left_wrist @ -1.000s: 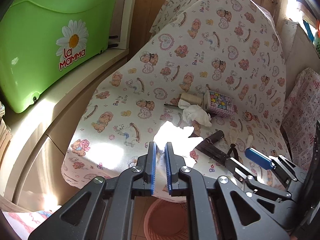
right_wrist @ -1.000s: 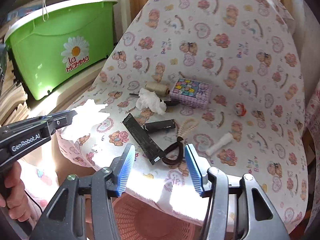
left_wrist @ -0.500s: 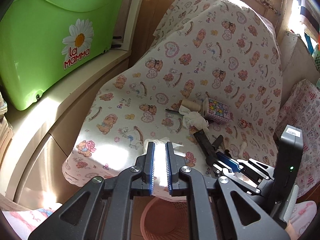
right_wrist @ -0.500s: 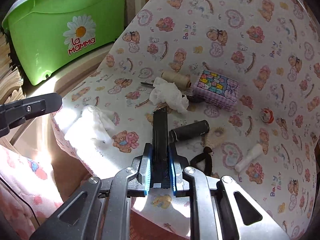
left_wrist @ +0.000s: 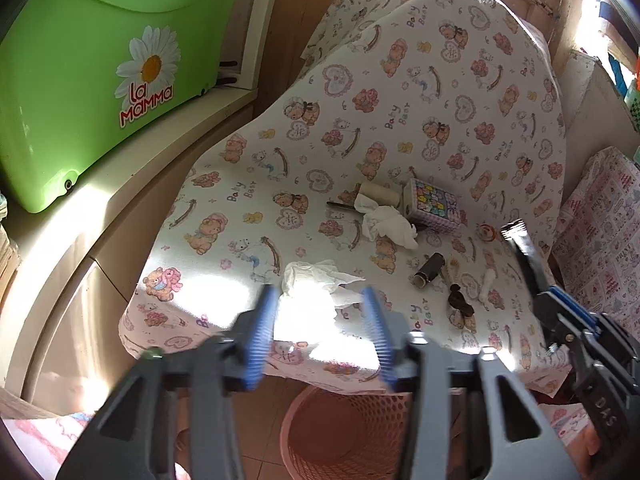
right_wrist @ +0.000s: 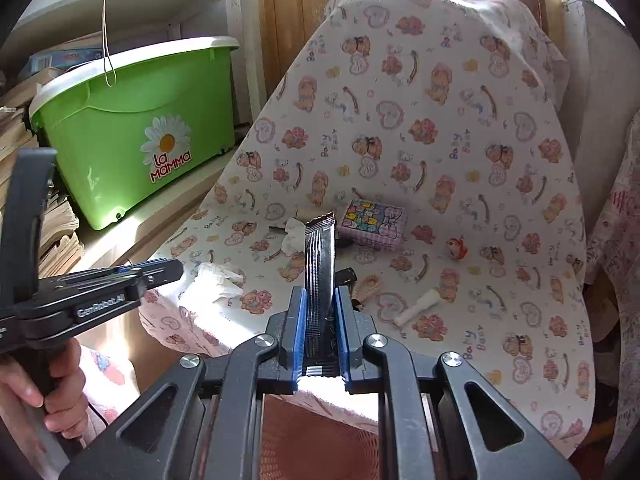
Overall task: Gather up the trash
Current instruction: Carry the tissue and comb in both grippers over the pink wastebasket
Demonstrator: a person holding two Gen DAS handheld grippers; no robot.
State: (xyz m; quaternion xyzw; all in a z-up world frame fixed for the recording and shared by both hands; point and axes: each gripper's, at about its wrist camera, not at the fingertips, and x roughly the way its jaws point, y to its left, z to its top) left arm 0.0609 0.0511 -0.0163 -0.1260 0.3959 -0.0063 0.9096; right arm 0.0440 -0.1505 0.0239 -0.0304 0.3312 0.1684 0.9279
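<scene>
My right gripper [right_wrist: 320, 300] is shut on a long black wrapper [right_wrist: 320, 256] and holds it up off the bear-print cloth [right_wrist: 440, 140]. In the left wrist view the same wrapper [left_wrist: 520, 244] sticks out of that gripper [left_wrist: 560, 304] at the right. My left gripper [left_wrist: 318, 296] hangs over the cloth's front edge with its jaws opening, blurred. A crumpled white tissue [left_wrist: 316, 284] lies on the cloth just past and between its fingers, and no pad presses on it. Below the edge stands a pink mesh basket [left_wrist: 340, 428].
Farther back lie a second tissue [left_wrist: 388, 224], a thread spool [left_wrist: 380, 194], a patterned box [left_wrist: 432, 204], a black cylinder [left_wrist: 430, 270] and a brown hair tie [left_wrist: 460, 302]. A green bin [left_wrist: 100, 72] sits on the shelf at left. A hand [right_wrist: 60, 400] grips the left handle.
My right gripper shut on the black wrapper and lifted it off the cloth. My left jaws, shut before, have spread wide above the near tissue.
</scene>
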